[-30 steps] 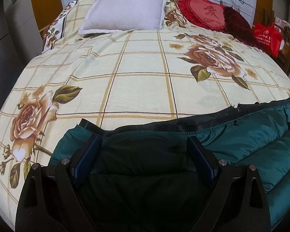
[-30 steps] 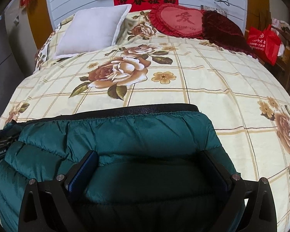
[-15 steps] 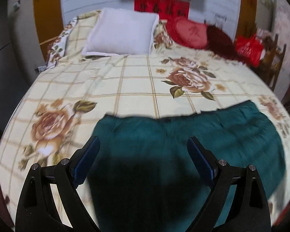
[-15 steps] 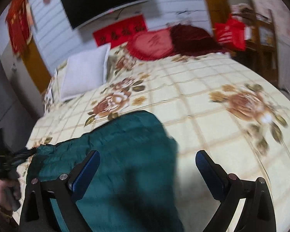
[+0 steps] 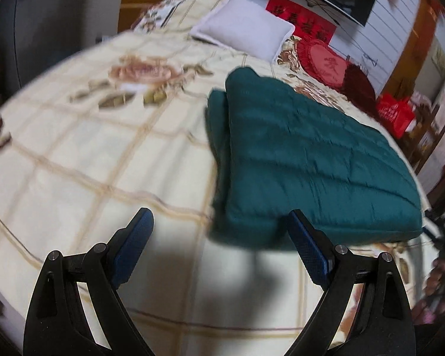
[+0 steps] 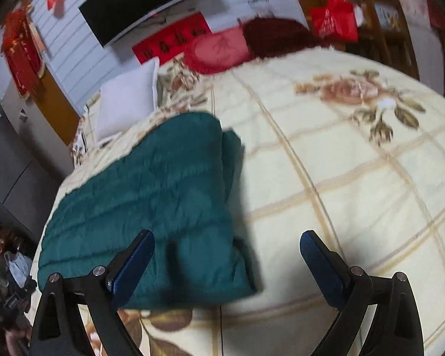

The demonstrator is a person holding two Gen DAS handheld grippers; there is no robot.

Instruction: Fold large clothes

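Observation:
A dark green quilted jacket [image 5: 305, 160] lies folded in layers on the flowered bed cover [image 5: 89, 154]. In the right wrist view the jacket [image 6: 151, 201] fills the left middle. My left gripper [image 5: 219, 237] is open and empty, held above the bed just in front of the jacket's near left corner. My right gripper [image 6: 227, 255] is open and empty, above the jacket's near right corner; its left finger is over the fabric and its right finger over bare cover [image 6: 356, 184]. Both views are motion-blurred.
A white pillow [image 5: 243, 32], a red heart cushion [image 5: 323, 62] and a dark red cushion [image 5: 359, 86] lie at the head of the bed. A red bag [image 5: 394, 112] and wooden furniture stand at the right. A grey cabinet [image 6: 12, 160] stands at the left.
Both grippers have let go of the jacket and pulled up and back from it. The left one swung left, the right one swung right. The jacket now lies folded on the bed.

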